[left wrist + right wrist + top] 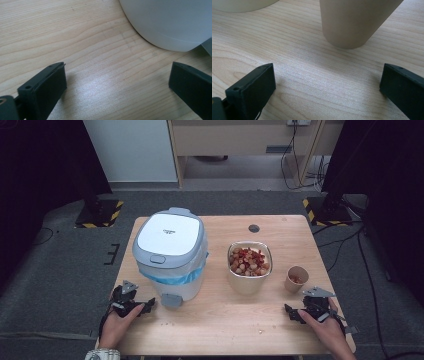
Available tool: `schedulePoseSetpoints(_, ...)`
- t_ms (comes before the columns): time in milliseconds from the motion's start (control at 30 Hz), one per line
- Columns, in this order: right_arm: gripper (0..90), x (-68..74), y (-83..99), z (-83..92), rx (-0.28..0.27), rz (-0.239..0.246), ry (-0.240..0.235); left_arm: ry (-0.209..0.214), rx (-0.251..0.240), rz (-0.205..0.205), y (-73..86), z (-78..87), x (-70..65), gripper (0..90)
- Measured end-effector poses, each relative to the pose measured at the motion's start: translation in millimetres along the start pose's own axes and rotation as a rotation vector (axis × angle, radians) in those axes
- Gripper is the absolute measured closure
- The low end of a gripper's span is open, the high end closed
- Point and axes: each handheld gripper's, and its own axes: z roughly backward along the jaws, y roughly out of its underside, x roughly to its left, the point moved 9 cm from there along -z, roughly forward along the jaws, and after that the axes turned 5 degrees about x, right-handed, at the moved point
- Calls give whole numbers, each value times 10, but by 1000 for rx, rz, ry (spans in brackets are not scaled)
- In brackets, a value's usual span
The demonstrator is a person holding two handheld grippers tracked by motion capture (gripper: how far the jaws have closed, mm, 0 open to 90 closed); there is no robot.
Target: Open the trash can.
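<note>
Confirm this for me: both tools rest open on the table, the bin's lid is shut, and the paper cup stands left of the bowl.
Wrong on one point: in the high view the paper cup stands right of the bowl, near the right tool. The rest holds.

The white bin (172,22) with a grey-blue lid stands upright just ahead of the left gripper's (117,82) wide-apart fingers (45,87), and the small brown paper cup (354,20) stands upright just ahead of the right gripper's (328,83) fingers (253,87).
</note>
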Motion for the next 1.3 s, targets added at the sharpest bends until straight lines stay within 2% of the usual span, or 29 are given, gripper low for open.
schedulePoseSetpoints(200,5,-3,-5,-4,0,2,-2,1,-13,2,-1,27,24,74)
schedulePoseSetpoints(300,5,-2,-4,-4,0,3,-3,29,-24,9,-7,59,6,142)
schedulePoseSetpoints(500,5,-4,-4,-4,-1,5,-2,23,-56,-20,-88,146,-29,241)
schedulePoseSetpoints(600,5,-5,-6,-5,-1,4,-3,57,-82,-35,-137,213,-97,349)
schedulePoseSetpoints(767,5,-6,-6,-6,-1,4,-2,59,-110,-84,-218,339,-228,421)
schedulePoseSetpoints(933,5,-6,-6,-5,-1,3,-1,72,-115,-123,-268,408,-351,516)
schedulePoseSetpoints(1167,5,-9,-7,-6,-1,4,-1,122,-106,-178,-290,449,-564,646)
schedulePoseSetpoints(1300,5,-11,-6,-5,-1,4,0,157,-119,-182,-320,460,-646,701)
